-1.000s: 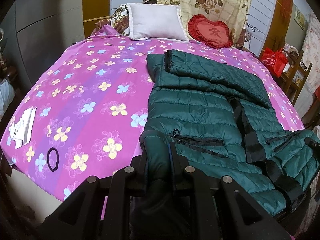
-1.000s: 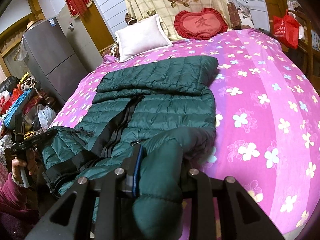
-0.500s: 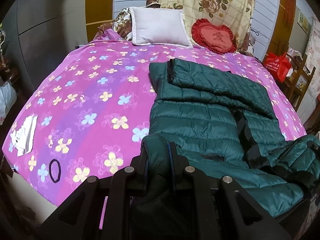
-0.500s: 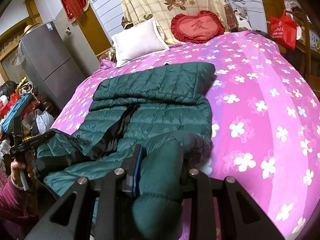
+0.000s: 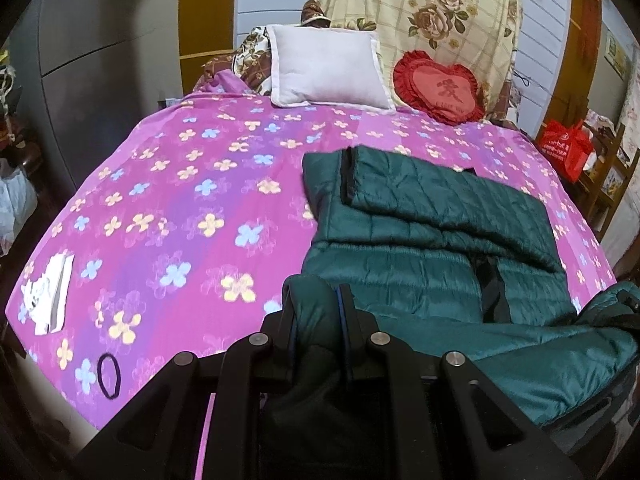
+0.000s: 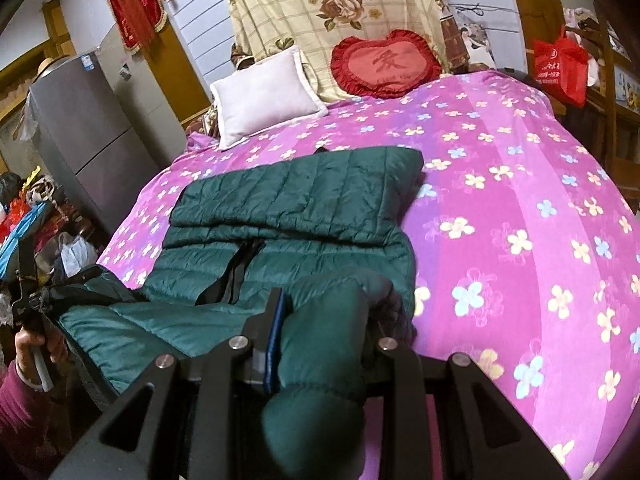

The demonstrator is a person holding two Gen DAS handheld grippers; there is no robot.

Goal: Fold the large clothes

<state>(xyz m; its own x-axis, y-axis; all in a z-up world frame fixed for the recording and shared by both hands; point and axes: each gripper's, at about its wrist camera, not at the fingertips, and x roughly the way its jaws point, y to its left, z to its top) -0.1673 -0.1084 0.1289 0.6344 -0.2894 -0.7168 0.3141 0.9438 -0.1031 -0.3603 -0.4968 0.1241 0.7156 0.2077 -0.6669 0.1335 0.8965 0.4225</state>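
A dark green quilted jacket lies on a bed covered in a pink sheet printed with yellow and blue flowers. The jacket sits on the half of the bed nearer the red bag, its far end folded over into a flat quilted band that lies across the jacket's body. A black zip strip runs along the middle of the jacket beneath that band. The near hem of the jacket is lifted off the bed at both corners.

The left gripper is closed tight on one hem corner of the jacket, a thin fold of green fabric pinched between its black fingers. The right gripper is closed on the other hem corner, where a thicker, puffy roll of fabric fills the gap between its fingers. In the right wrist view, the left gripper shows at the jacket's far left corner, held by a hand in a dark red sleeve.

Beyond the jacket, at the head of the bed, a white pillow leans beside a red heart-shaped cushion, with a cream blanket printed with roses draped upright behind them. On the sheet well to the left of the jacket, near the bed's edge, lie a white folded paper and a black hair tie. A grey fridge stands beyond the bed's left side, apart from the jacket.
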